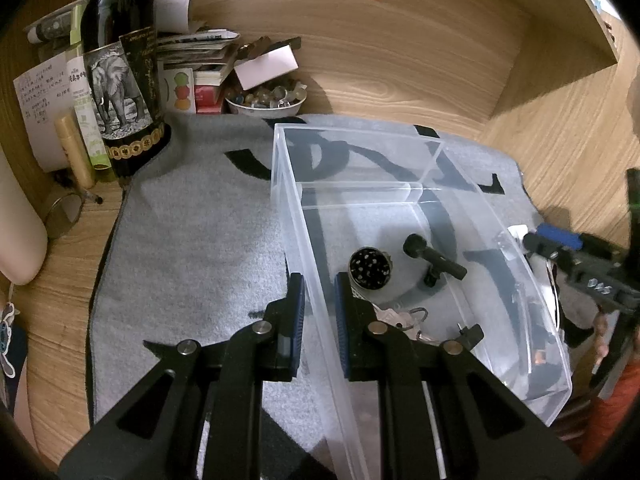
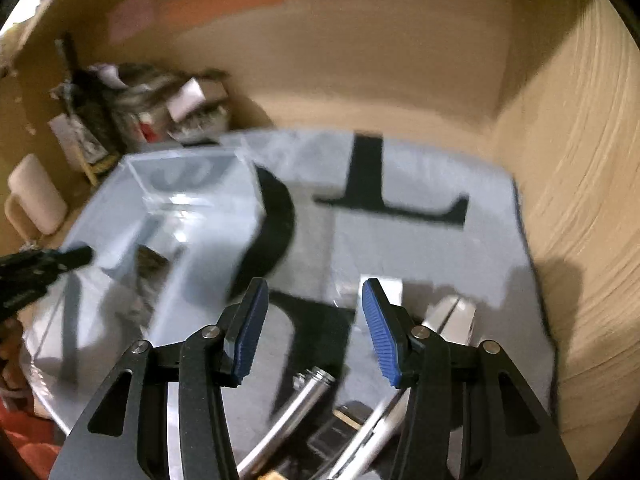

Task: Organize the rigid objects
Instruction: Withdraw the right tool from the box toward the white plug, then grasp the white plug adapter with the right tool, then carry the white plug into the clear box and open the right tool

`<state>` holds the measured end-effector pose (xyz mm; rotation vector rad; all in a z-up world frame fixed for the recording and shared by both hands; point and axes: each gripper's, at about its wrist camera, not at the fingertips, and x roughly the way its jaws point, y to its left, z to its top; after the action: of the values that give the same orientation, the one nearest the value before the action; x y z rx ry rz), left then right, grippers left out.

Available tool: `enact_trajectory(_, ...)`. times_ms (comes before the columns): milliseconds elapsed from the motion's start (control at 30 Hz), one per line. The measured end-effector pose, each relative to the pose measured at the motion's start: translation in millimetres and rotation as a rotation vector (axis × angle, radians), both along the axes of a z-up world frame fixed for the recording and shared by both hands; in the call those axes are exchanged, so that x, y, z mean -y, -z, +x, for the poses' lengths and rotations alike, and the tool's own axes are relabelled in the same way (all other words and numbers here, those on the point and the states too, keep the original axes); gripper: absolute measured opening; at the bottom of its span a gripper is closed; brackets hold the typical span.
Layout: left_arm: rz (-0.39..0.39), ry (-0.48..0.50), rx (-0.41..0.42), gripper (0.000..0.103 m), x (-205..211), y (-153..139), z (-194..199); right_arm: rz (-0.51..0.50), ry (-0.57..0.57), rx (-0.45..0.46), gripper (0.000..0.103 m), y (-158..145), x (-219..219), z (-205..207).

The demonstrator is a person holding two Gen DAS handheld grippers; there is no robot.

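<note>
A clear plastic box [image 1: 404,152] stands on a grey mat [image 1: 188,248]. Inside it lie a round black perforated part [image 1: 369,268], a small black microphone-like piece [image 1: 434,258], keys [image 1: 400,320] and a small black clip [image 1: 472,334]. My left gripper [image 1: 318,320] straddles the box's left wall, its jaws close on either side of it. My right gripper [image 2: 316,332] is open and empty over the mat, right of the box [image 2: 188,208]; it also shows at the left wrist view's right edge [image 1: 560,248]. Below it lie a metal tube [image 2: 296,408], a white device [image 2: 452,320] and other metal pieces.
A dark wine bottle [image 1: 120,80] with an elephant label, papers, boxes and a bowl of marbles [image 1: 266,98] crowd the back left corner. Wooden walls [image 1: 420,60] close in behind and to the right. A round mirror [image 1: 64,216] lies at the left.
</note>
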<state>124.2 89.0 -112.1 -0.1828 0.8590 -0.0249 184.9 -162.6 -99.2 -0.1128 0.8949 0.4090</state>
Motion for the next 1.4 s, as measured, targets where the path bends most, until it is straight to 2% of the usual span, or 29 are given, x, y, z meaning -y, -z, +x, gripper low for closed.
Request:
enact_trajectory(133,-0.003,-0.003,-0.008,0.015,-0.6,1.2,2.6,-0.034,0.048,-0.031,0.046,18.8,9.9,12.4)
enact_trajectory(267,-0.001,-0.004,-0.010,0.015,-0.6,1.1,3.2,-0.017,0.079,-0.019,0.046,15.3,19.9,18.9)
enact_trajectory(533,-0.001,-0.012,-0.017,0.015,-1.4,3.3,6.0,-0.034,0.070,-0.054,0.046,30.1,18.7,33.4)
enact_trajectory(567,-0.001,-0.012,-0.018,0.015,-1.4,3.4,6.0,-0.032,0.068,-0.058,0.045,32.1,17.7,35.0)
enact_trajectory(600,0.000,-0.012,-0.018,0.015,-1.4,3.5,6.3,-0.028,0.070,-0.060,0.040,33.4,17.5,35.9)
enact_trajectory(800,0.001,-0.013,-0.018,0.015,-1.1,3.4,6.6,-0.007,0.067,-0.045,0.040,32.1,17.0,34.2)
enact_trajectory(933,0.000,-0.012,-0.018,0.015,-1.2,3.5,6.4,0.006,0.058,-0.022,0.040,21.7,14.6,26.2)
enact_trajectory(1400,0.007,-0.009,-0.014,0.015,-1.4,4.1,6.4,0.100,-0.062,0.159,0.040,-53.2,-15.6,-15.2)
